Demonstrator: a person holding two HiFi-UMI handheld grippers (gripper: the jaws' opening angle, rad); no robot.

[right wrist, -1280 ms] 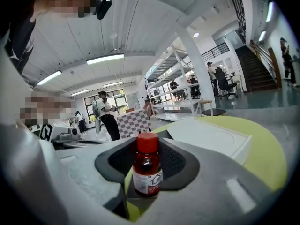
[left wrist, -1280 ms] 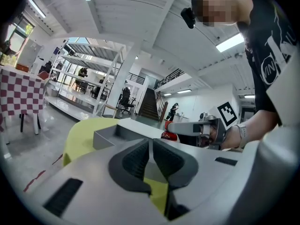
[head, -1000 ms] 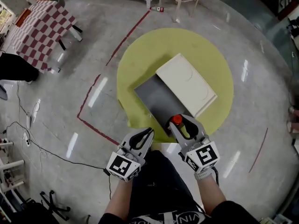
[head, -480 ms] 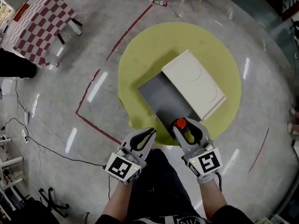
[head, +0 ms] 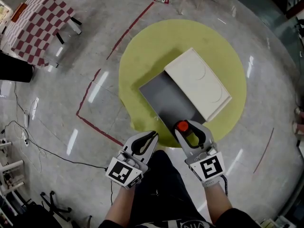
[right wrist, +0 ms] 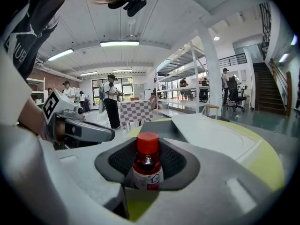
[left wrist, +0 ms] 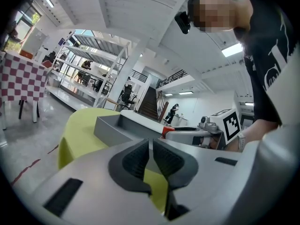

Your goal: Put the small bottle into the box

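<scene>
A small bottle [right wrist: 146, 165] with a red cap [head: 182, 126] and a red and white label stands upright between the jaws of my right gripper [head: 189, 132], which is shut on it. It is held at the near end of the grey box [head: 168, 101] on the round yellow table [head: 142, 56]. The box's cream lid [head: 198, 82] lies slid over its far half. My left gripper [head: 144, 142] hovers beside the right one, off the table's near edge, jaws shut with nothing between them.
A red-and-white checkered table [head: 34, 20] stands at the far left. Red tape lines [head: 92, 96] run across the glossy floor. Cables [head: 28, 141] lie at the left. In the right gripper view, people [right wrist: 111, 100] stand in the hall beyond.
The view has shifted slightly; my right gripper with the bottle has edged a little nearer the box's near end. The left gripper has stayed about where it was.
</scene>
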